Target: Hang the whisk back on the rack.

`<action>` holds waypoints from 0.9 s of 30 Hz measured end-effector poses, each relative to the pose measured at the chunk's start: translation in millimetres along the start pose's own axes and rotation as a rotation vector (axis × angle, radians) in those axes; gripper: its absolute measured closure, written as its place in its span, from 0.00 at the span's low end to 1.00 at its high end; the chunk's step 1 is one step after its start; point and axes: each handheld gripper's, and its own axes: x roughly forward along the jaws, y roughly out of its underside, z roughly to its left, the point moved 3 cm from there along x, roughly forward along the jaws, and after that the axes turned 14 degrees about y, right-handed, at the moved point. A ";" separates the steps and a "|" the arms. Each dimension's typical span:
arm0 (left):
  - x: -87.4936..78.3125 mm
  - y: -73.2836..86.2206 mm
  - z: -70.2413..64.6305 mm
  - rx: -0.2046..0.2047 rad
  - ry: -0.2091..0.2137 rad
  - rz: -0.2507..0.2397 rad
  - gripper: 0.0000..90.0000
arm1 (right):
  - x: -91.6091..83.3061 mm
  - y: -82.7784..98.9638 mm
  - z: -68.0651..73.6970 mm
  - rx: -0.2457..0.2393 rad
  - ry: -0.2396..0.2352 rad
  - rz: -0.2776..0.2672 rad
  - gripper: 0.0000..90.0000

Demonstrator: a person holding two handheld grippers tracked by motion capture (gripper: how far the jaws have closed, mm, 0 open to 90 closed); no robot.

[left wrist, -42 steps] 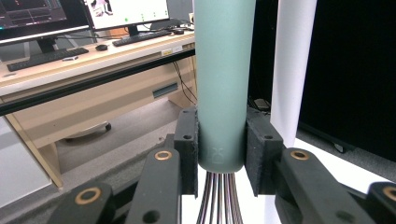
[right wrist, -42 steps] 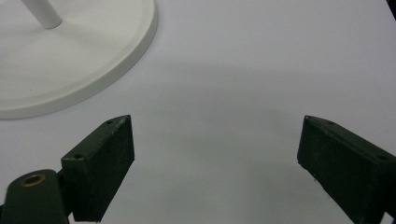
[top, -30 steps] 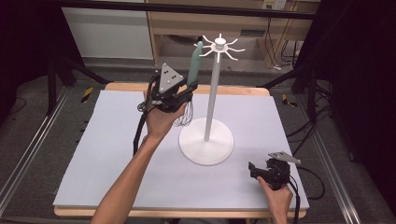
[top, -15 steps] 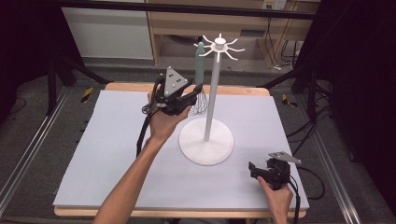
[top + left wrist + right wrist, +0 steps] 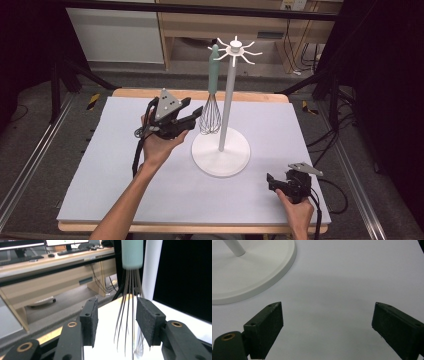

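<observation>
**Whisk hanging on the rack, left gripper letting go**

The whisk (image 5: pixel 212 95) is hanging from a hook of the white rack (image 5: pixel 227 107), at about nine o'clock from the rack's pole, its mint-green handle up and its wire loops dangling just above the round base. The left gripper (image 5: pixel 192 114) is sitting at about nine o'clock from the wire loops, just beside them. In the left gripper view the whisk (image 5: pixel 128 312) is running down between the two black pads (image 5: pixel 91 317), and the jaws have just been opening: they are standing apart with gaps on both sides of the wires, so nothing is being pinched.

The right gripper (image 5: pixel 272 181) is resting low near the front right of the grey mat (image 5: pixel 125 195), at about four o'clock from the rack's base and well apart from it. In the right gripper view its jaws are spreading wide over bare mat (image 5: pixel 342 277), with the rack's base (image 5: pixel 257 277) lying at ten o'clock.
</observation>
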 end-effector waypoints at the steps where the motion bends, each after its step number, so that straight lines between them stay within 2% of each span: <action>1: -1.8 4.0 0.5 -0.005 0.002 0.002 0.56 | 0.0 0.0 0.0 0.000 0.000 0.000 0.11; 3: -5.8 16.2 1.2 -0.032 0.008 0.018 0.54 | -0.3 0.0 -0.2 0.000 0.002 -0.003 0.10; 10: -16.7 61.5 7.5 -0.077 -0.002 0.082 0.51 | 0.3 0.1 -0.5 0.001 0.005 -0.003 0.09; 13: -22.3 81.2 10.2 -0.106 -0.011 0.091 0.50 | 0.1 0.2 -0.2 0.005 0.005 -0.003 0.08; 16: -27.9 98.4 12.7 -0.132 -0.018 0.119 0.49 | 0.2 0.2 -0.1 0.007 0.007 -0.002 0.07; 22: -39.1 125.8 17.6 -0.172 -0.033 0.159 0.47 | 0.0 0.7 -1.6 0.017 0.022 -0.002 0.06; 23: -43.4 134.4 19.4 -0.182 -0.040 0.171 0.46 | 0.0 1.3 -2.6 0.026 0.022 0.002 0.06; 24: -43.4 134.4 19.4 -0.182 -0.040 0.171 0.46 | 0.2 1.6 -3.1 0.026 0.021 0.003 0.06; 27: -50.0 148.7 23.0 -0.202 -0.054 0.190 0.45 | 0.2 2.1 -3.7 0.022 0.022 0.002 0.06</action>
